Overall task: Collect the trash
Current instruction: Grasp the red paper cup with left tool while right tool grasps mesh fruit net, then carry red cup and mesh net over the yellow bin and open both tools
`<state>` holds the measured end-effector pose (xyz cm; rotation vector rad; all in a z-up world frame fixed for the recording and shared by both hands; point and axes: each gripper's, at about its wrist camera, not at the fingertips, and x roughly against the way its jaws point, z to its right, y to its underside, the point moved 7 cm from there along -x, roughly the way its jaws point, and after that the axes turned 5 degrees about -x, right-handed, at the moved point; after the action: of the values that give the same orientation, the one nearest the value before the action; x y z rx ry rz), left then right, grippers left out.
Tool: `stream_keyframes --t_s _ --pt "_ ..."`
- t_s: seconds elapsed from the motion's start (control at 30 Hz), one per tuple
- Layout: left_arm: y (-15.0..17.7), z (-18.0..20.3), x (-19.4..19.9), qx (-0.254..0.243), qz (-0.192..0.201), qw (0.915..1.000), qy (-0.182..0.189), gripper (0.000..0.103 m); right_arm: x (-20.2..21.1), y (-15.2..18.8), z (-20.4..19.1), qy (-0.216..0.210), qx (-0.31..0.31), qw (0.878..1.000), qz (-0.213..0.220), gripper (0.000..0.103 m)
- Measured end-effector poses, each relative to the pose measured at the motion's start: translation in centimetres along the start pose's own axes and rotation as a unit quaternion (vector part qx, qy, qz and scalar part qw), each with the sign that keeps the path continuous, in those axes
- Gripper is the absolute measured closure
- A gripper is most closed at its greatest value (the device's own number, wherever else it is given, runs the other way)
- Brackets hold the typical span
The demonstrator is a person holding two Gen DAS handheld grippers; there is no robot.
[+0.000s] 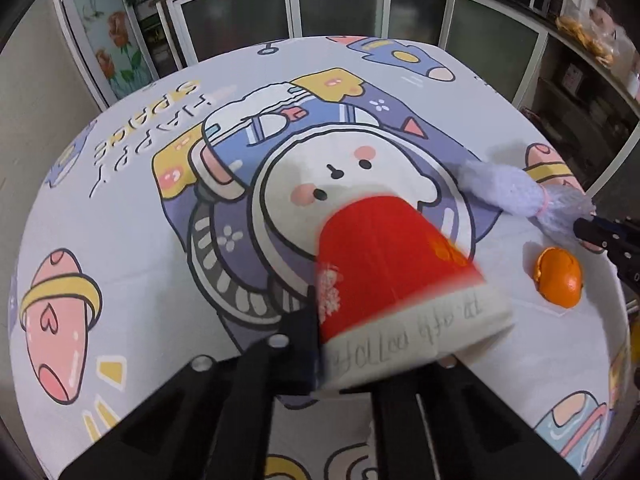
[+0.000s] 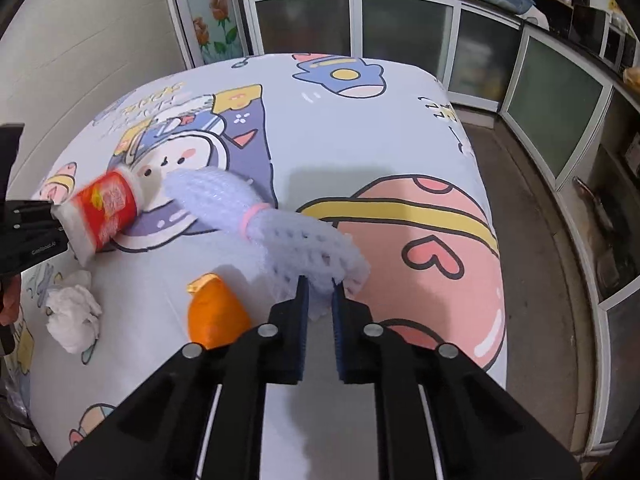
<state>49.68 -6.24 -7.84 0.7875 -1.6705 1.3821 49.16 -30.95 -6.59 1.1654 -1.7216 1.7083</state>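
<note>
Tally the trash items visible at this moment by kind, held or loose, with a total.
Red paper cup, held in the left gripper: 1
Foam fruit net, held in the right gripper: 1
Orange peel, loose on the table: 1
Crumpled tissue, loose on the table: 1
Total: 4

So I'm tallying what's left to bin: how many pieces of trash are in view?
4. The red cup is in the left gripper, the foam net in the right gripper. The orange peel and crumpled tissue lie on the table. More may be out of frame.
</note>
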Motion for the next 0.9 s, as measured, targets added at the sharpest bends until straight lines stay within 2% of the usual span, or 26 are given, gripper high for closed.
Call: stream_keyframes --t_s 0.2,0.5,0.73,0.9 --pt "0.5 -0.7 1.2 0.015 0.006 0.9994 0.031 0.099 1.9 -0.5 -0.7 -0.014 -0.009 1.000 0.019 0.096" --pt "1.6 -2.5 4.6 0.025 0.037 0.9982 0.040 0.099 5.6 -0.3 -2.1 -0.006 -0.005 0.999 0.048 0.096" --pt "3.4 -4.4 8.5 0.040 0.069 0.9958 0.044 0.099 9.2 1.6 -3.1 -0.006 -0.015 0.998 0.067 0.096" --pt "5.2 -4.1 11.8 0.031 0.093 0.9937 0.054 0.099 12.7 4.0 -3.7 -0.010 -0.026 0.996 0.088 0.096"
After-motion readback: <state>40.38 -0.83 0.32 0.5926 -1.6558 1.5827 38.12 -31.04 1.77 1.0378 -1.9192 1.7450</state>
